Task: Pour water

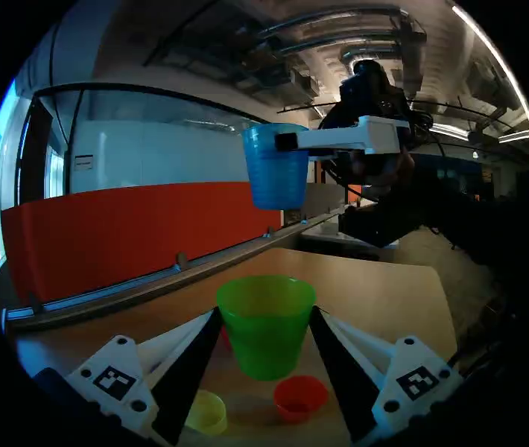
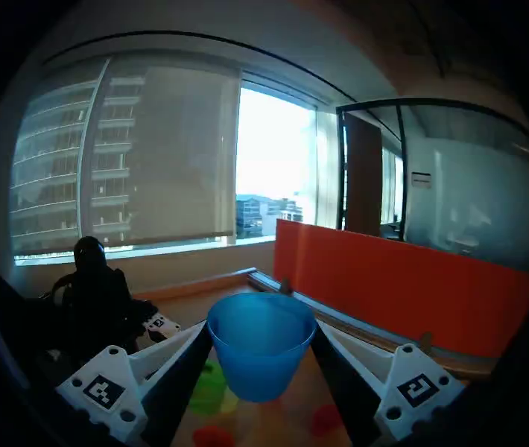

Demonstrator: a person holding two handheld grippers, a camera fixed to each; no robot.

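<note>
2 grippers (image 1: 266, 311) (image 2: 261, 325), 2 big cups — green cup (image 1: 266, 339), blue cup (image 1: 273, 167) — 1 small yellow cup (image 1: 206, 412), 1 or 2 small red cups (image 1: 300, 397)

Open air lies between the green cup (image 1: 266, 339), clamped in the left gripper (image 1: 266, 311), and the blue cup (image 1: 273, 167), which the right gripper (image 2: 261, 325) grips higher up and farther off. That gap is free to pass through. Beneath the green cup, a small yellow cup (image 1: 206, 412) and a small red cup (image 1: 300, 397) stand on the table (image 1: 391, 290) and block a straight drop there. Beyond them the tabletop runs bare to its far edge. An orange partition (image 1: 130, 231) with a metal rail (image 1: 182, 272) walls off one long side of the table, while the opposite side is open.
</note>
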